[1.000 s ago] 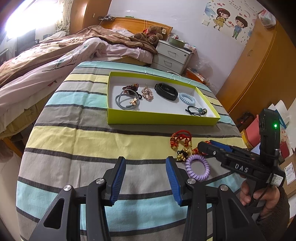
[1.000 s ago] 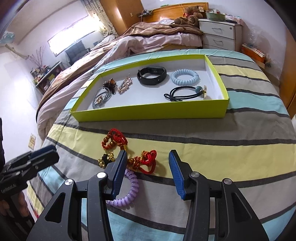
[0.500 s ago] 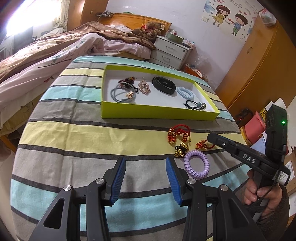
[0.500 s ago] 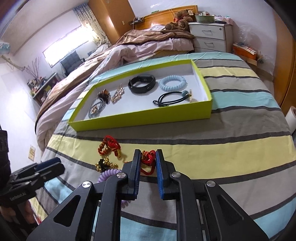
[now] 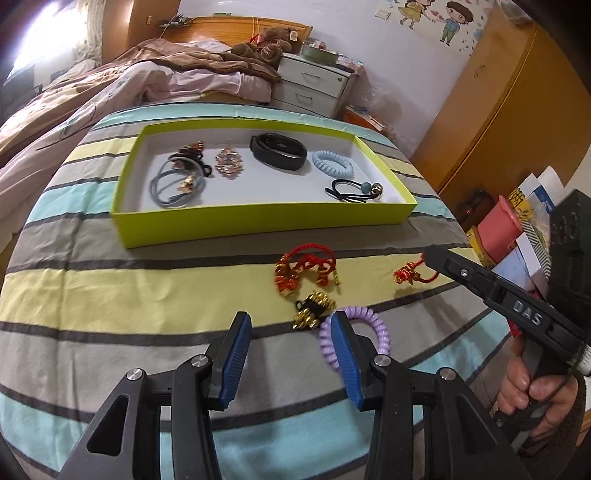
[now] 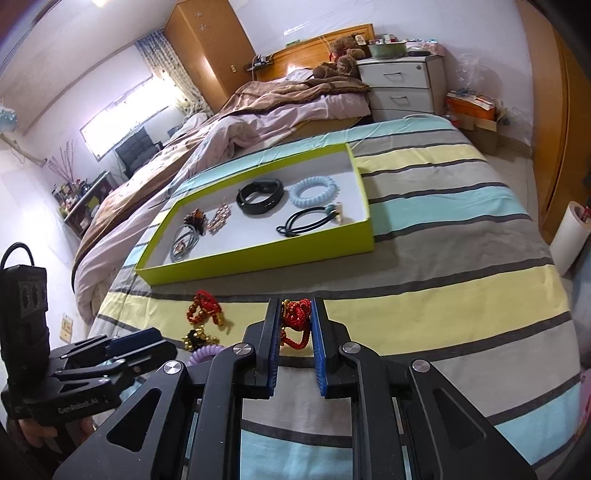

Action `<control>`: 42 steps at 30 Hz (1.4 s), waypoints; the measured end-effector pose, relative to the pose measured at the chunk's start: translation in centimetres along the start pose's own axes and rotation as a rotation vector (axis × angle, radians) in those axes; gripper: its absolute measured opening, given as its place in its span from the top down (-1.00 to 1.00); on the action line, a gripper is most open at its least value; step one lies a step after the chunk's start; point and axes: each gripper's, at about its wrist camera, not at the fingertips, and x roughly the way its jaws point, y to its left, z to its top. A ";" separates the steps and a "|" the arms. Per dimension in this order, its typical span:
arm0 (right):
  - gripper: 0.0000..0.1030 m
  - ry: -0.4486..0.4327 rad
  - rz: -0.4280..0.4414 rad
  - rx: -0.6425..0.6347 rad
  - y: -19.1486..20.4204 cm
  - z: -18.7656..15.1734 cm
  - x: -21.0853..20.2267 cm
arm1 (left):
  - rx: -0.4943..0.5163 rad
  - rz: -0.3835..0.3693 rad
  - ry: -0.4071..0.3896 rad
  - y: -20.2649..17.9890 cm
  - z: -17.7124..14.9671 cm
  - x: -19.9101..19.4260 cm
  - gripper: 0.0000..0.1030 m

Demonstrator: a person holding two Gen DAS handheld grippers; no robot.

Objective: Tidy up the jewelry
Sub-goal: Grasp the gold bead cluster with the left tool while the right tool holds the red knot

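Just beside purple coil tie (image 5: 373, 334): gold-bead bracelet (image 5: 314, 307)

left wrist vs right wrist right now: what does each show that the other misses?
Left wrist only: the cartoon couple wall sticker, and the open left tool seen along its own fingers.

Right wrist only: the bright curtained window, and the right tool shut on the red knotted cord bracelet, seen from between its blue pads.

Both: the lime-green tray holding the black band and light blue spiral hair tie, plus the purple spiral hair tie on the striped bedspread.
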 end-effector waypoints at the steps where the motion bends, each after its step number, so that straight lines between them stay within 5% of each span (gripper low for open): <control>1: 0.68 -0.002 0.002 0.003 -0.2 0.0 -0.1 | 0.004 0.011 -0.006 -0.3 0.2 0.3 0.14; 34: 0.68 -0.019 0.035 0.020 -1.5 0.2 -0.7 | 0.139 0.190 0.011 -3.2 0.4 2.7 0.26; 42: 0.68 -0.021 0.036 0.012 -1.3 0.3 -0.8 | 0.117 0.182 0.002 -2.3 0.3 2.1 0.63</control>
